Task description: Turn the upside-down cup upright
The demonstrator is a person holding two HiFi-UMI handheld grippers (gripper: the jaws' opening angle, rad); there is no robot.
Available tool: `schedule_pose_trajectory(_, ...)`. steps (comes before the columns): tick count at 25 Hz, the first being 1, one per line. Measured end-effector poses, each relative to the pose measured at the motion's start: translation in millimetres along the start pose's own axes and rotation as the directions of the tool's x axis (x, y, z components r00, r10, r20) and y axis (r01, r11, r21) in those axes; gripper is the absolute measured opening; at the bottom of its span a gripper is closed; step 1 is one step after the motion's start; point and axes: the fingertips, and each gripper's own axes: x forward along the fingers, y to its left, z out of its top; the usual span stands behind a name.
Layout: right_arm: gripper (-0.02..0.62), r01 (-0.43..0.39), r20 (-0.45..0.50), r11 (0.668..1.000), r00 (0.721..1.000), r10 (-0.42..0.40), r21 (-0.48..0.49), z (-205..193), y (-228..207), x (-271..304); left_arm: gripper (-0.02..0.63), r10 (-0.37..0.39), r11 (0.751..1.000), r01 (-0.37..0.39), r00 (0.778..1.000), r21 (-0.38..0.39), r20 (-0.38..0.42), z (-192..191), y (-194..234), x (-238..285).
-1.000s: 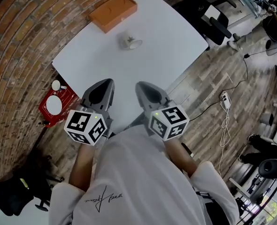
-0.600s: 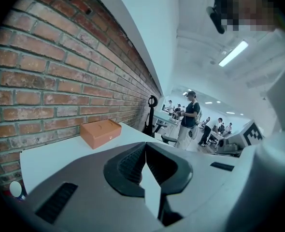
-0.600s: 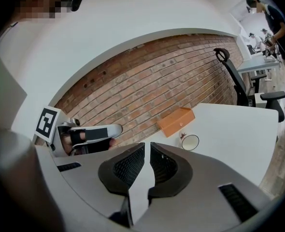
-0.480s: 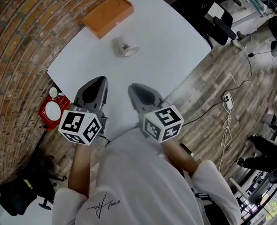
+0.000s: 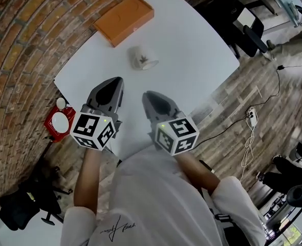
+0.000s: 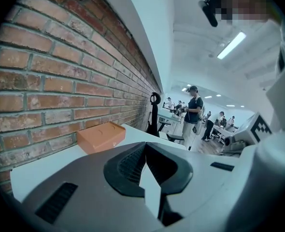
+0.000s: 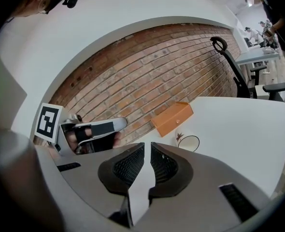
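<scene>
Cup (image 5: 142, 58) well apart at 12 o'clock off right gripper (image 5: 151, 96), the nearer one; left gripper (image 5: 114, 83) alongside; both jaws near-together, empty.

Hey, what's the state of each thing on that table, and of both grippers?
Cup: not upright, untouched.
Orange box: closed, lying flat.
Left gripper: fingers together, empty.
Right gripper: fingers together, empty.
</scene>
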Motion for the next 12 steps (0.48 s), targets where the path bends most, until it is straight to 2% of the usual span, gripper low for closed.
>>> schedule_pose_trajectory(4, 0.023, 0.021, 0.0, 1.0, 1.0, -0.021, -0.019, 1.8, -4.7, 16.4, 0.009, -0.017, 1.0, 0.017, 1.0, -0.008, -0.007, -4.7, 13.7, 15.7)
schedule_pose_trajectory(12, 0.023, 0.091, 0.009, 0.996, 0.996, -0.091, 0.02, 5.4, -30.1, 46.9, 0.009, -0.029, 1.0, 0.029, 1.0, 0.006, -0.008, -2.5, 43.5, 54.1)
